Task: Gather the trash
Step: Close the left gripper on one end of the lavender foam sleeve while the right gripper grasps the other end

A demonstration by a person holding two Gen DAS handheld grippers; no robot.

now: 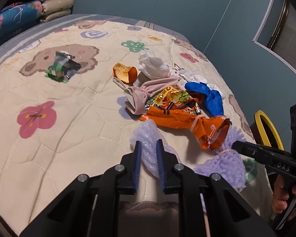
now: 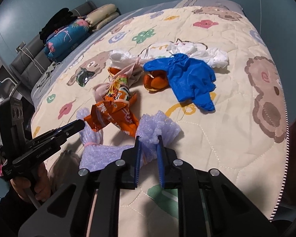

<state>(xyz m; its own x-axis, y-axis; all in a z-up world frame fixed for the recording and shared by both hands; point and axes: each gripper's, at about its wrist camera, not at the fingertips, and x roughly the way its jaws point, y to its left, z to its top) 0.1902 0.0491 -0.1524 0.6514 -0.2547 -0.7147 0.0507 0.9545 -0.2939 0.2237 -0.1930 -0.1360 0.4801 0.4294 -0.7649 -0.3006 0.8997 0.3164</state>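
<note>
A wide bed under a cream quilt printed with bears and flowers carries it all: green foil wrapper, orange peel, crumpled white tissue, blue rubber glove, orange snack bag, lilac foam wrap.

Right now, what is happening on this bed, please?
A person is collecting trash from the bed with two hand-held grippers. The left gripper and the right gripper each have their jaws shut on an end of the purple foam wrap. The orange snack bag, blue glove and orange peel lie untouched.
</note>
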